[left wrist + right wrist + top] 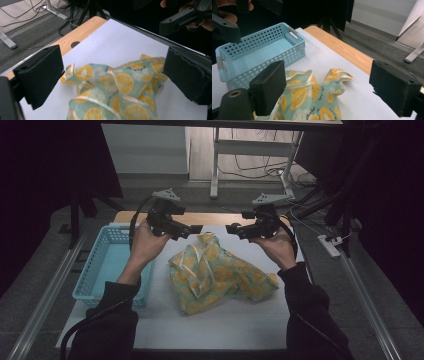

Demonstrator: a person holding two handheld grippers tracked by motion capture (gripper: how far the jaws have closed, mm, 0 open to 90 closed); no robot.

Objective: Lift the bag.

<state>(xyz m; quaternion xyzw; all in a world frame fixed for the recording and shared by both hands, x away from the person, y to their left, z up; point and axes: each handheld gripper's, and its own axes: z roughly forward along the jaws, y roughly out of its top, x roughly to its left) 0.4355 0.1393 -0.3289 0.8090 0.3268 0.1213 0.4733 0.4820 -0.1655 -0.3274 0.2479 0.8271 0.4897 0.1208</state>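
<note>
left gripper [196,228]: in left hand [145,242], raised, pointing right, jaws wide apart, nothing held | right gripper [231,228]: in right hand [274,246], raised, pointing left, jaws wide apart, nothing held

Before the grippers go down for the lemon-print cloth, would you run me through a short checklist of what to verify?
1. Left gripper jaws open, nothing between the pads: ok.
2. Right gripper jaws open, nothing between the pads: ok.
3. Lemon-print cloth lies free on the white table, touching neither gripper: ok.
4. Cloth flat enough to pick an edge: not ok, it is crumpled in a heap.
5. Blue basket empty and apart from the cloth: ok.
6. Which cloth corner each gripper is lined up with: cannot tell.
</note>
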